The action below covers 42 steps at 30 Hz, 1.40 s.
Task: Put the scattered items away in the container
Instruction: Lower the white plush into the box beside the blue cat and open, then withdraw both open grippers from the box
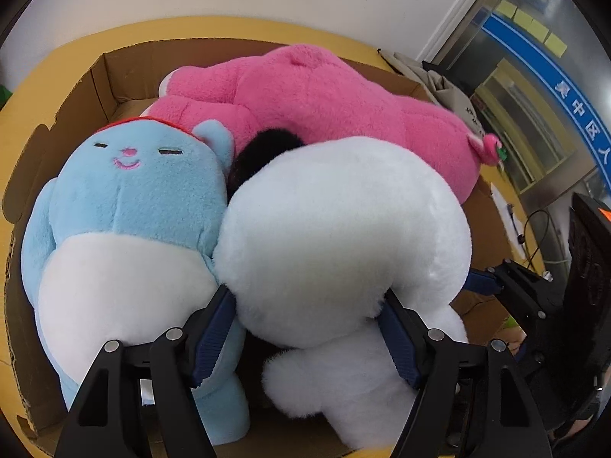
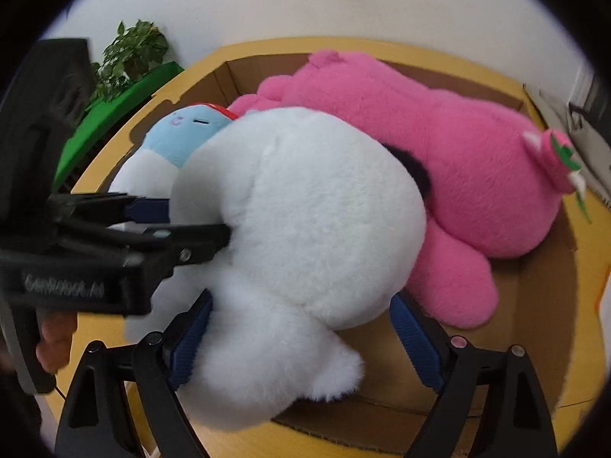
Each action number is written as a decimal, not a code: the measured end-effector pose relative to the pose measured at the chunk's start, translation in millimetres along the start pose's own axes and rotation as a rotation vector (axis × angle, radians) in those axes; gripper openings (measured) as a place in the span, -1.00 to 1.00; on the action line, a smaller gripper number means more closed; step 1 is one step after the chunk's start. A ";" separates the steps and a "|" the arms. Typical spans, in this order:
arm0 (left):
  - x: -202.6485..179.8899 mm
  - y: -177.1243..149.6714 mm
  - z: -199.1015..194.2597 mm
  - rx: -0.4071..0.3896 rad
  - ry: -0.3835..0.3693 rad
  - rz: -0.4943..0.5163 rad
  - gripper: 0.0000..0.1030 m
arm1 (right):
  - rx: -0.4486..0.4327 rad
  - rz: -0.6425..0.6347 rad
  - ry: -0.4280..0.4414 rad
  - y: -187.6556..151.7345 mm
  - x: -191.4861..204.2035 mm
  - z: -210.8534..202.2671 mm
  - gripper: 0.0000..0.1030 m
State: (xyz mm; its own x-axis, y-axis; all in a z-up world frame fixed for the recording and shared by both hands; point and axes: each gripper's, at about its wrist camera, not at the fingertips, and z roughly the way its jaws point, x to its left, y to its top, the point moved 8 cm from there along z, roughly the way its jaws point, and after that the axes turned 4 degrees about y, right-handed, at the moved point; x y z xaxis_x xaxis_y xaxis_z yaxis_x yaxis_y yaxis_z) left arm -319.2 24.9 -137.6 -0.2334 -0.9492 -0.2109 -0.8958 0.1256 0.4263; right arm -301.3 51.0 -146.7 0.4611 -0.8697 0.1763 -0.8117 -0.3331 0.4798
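The left gripper (image 1: 305, 324) is clamped on the lower part of the white plush toy (image 1: 336, 229), pads sunk in its fur. The right gripper (image 2: 301, 336) straddles the same toy, its left pad touching and its right pad just clear. Beside it lies the blue plush toy (image 1: 126, 206), behind them the pink plush bear (image 1: 336, 99), all inside the cardboard box (image 1: 103, 76) on the yellow table (image 2: 588, 328).
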 end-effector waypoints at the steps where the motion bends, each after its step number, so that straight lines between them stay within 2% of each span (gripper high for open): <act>1: -2.2 -2.0 4.1 0.006 0.033 0.029 0.52 | 0.024 -0.013 -0.033 -3.6 -1.8 8.7 0.71; 2: -4.5 -2.7 5.3 -0.002 0.065 0.048 0.53 | 0.043 -0.005 -0.042 -8.4 -3.9 19.3 0.71; 3: -5.3 -3.0 4.3 -0.005 0.071 0.047 0.52 | 0.059 0.046 -0.014 -11.8 -8.6 23.6 0.71; 5: -4.7 -5.2 -1.3 -0.001 0.038 0.025 0.48 | 0.051 0.066 -0.010 -12.7 -11.5 19.7 0.71; 8: 0.4 -17.4 -18.9 -0.013 -0.034 -0.025 0.39 | 0.004 0.005 -0.063 -7.7 -4.5 -4.4 0.72; 11: 6.8 -40.2 -36.6 -0.044 -0.033 -0.043 0.35 | -0.082 0.026 0.013 -4.4 -2.9 -45.4 0.73; 12: 9.1 -49.5 -37.6 -0.040 -0.033 -0.040 0.35 | -0.110 0.044 0.006 -4.5 -9.6 -57.9 0.75; 14: 7.5 -61.4 -39.8 -0.065 0.000 0.015 0.24 | -0.128 0.088 -0.070 -8.6 -31.1 -69.2 0.75; 16: 6.5 -66.3 -42.3 -0.074 0.007 0.017 0.23 | -0.078 0.125 -0.164 -23.2 -49.2 -60.4 0.75; 17: 5.8 -68.6 -41.8 -0.062 0.015 0.011 0.24 | -0.042 0.129 -0.172 -32.2 -48.8 -53.0 0.75; 22: 9.4 -83.0 -47.1 -0.062 0.030 0.020 0.26 | -0.097 0.153 -0.169 -50.8 -39.0 -67.1 0.75; 23: 11.9 -84.9 -50.8 -0.074 0.029 0.009 0.28 | -0.106 0.153 -0.174 -53.5 -37.1 -70.8 0.75; 25: 18.1 -87.5 -65.7 -0.117 0.056 -0.011 0.49 | -0.129 0.149 -0.188 -57.9 -32.7 -81.4 0.75; 26: 19.1 -90.9 -77.1 -0.150 0.070 -0.015 0.69 | -0.149 0.146 -0.181 -59.1 -29.1 -90.3 0.75; 27: 17.7 -93.0 -89.7 -0.189 0.078 -0.015 0.83 | -0.178 0.141 -0.157 -60.1 -23.6 -103.3 0.76; 29: 12.3 -96.1 -114.5 -0.262 0.080 -0.008 0.97 | -0.230 0.134 -0.116 -63.2 -12.7 -120.6 0.86; 30: 10.6 -98.5 -125.2 -0.291 0.079 -0.004 1.00 | -0.260 0.131 -0.101 -65.9 -7.3 -132.8 1.00; 35: 3.5 -114.1 -145.0 -0.341 0.095 -0.019 1.00 | -0.315 0.137 -0.065 -85.5 2.3 -157.6 0.99; 40: -8.7 -132.1 -153.8 -0.380 0.161 -0.004 1.00 | -0.361 0.139 -0.104 -114.4 15.0 -173.7 0.99; 42: -14.9 -137.7 -155.9 -0.389 0.166 0.005 1.00 | -0.388 0.149 -0.116 -122.8 14.5 -183.4 0.99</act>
State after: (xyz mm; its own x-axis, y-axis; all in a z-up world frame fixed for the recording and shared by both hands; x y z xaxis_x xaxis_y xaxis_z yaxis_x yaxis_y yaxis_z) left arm -133.4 -23.2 -56.0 -0.1448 -0.9865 -0.0766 -0.6780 0.0425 0.7339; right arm -129.2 146.2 -45.4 0.2876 -0.9406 0.1804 -0.6610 -0.0586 0.7481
